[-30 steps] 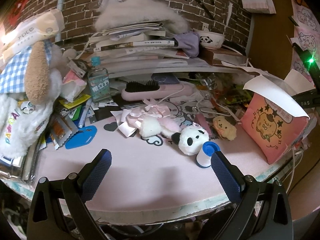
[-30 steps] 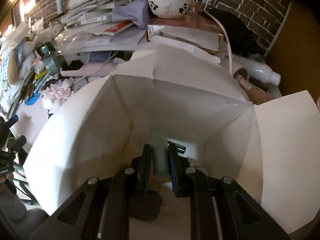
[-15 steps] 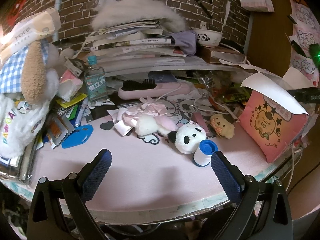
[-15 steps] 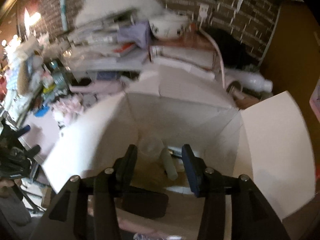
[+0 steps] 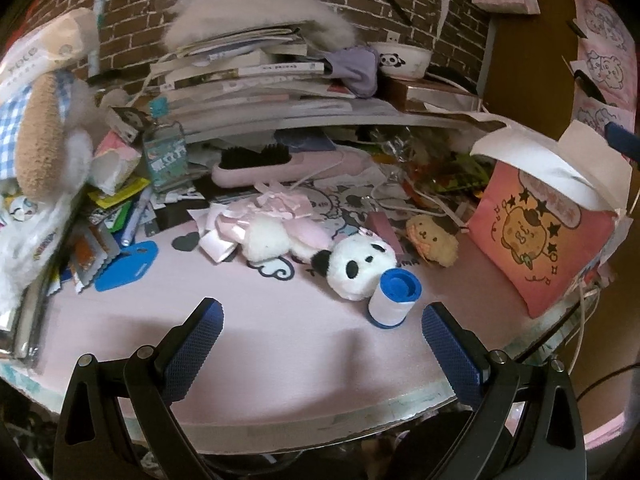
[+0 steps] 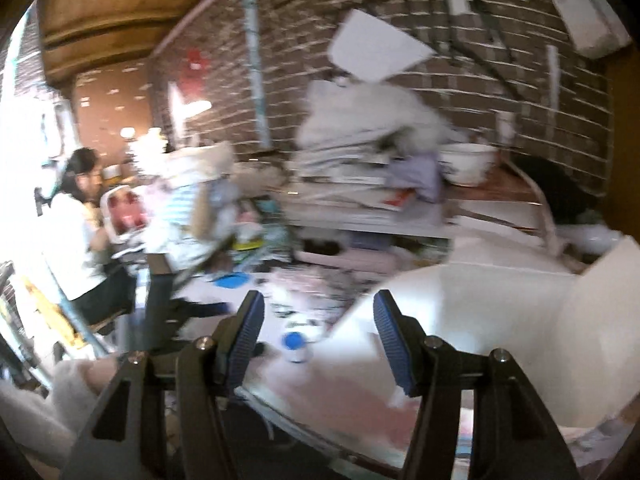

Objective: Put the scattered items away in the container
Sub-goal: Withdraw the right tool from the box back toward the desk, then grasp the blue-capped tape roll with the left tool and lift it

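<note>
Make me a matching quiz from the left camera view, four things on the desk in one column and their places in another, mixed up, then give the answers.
Things:
1. bottle
2. panda plush
3. hairbrush
4. pink bag

Places:
A. at the right edge of the desk, standing open
B. far back, under the book stack
C. nearest the left tongs, upright, blue cap
D. lying just behind the bottle, touching it

Pairs: 1-C, 2-D, 3-B, 4-A
</note>
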Demonstrator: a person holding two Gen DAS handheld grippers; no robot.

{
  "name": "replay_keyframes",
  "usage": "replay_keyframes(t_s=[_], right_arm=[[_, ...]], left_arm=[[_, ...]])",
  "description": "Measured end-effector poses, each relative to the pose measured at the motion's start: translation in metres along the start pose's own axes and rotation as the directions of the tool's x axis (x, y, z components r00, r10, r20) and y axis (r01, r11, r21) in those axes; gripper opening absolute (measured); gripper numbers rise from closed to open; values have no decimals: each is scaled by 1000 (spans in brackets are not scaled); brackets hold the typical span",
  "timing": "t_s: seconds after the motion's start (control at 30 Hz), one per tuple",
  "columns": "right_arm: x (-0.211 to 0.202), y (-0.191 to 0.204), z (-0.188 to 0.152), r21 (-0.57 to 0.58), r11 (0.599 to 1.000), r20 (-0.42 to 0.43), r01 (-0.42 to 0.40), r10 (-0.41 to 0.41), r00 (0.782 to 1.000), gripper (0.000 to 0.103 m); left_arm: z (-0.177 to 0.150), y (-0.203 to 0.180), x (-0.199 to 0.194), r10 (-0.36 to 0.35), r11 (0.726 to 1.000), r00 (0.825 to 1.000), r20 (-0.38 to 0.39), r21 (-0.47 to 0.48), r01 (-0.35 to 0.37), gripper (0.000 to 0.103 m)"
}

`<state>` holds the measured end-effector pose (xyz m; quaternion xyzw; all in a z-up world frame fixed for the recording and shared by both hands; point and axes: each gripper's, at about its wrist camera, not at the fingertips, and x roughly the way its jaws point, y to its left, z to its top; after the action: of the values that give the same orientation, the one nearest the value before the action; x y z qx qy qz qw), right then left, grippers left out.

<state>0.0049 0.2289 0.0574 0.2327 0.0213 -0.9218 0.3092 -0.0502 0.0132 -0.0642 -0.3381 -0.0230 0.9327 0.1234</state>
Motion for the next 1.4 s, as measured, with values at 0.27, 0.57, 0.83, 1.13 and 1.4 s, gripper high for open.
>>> replay_keyframes(t_s=[0.27, 0.57, 0.83, 1.13, 1.4], right_arm=[[40, 25, -34, 60, 993, -56, -106, 109, 992, 56], [48, 12, -66, 170, 975, -78, -142, 157, 985, 72], [39, 6, -66, 186, 974, -58, -131, 144, 988, 72], [41, 0, -68, 208, 969, -63, -132, 148, 987, 72], [43, 0, -69, 213, 968, -66, -131, 148, 987, 72]], left_arm=[[-3, -4, 8, -15, 1000, 1000, -13, 6, 15, 100], [-6, -14, 19, -76, 997, 997, -22, 15, 76, 99], [-4, -25, 38, -138, 990, 990, -31, -5, 138, 84], [-4, -29, 44, -125, 992, 991, -40, 10, 126, 55], [-4, -26, 43, -112, 994, 993, -47, 10, 112, 33]])
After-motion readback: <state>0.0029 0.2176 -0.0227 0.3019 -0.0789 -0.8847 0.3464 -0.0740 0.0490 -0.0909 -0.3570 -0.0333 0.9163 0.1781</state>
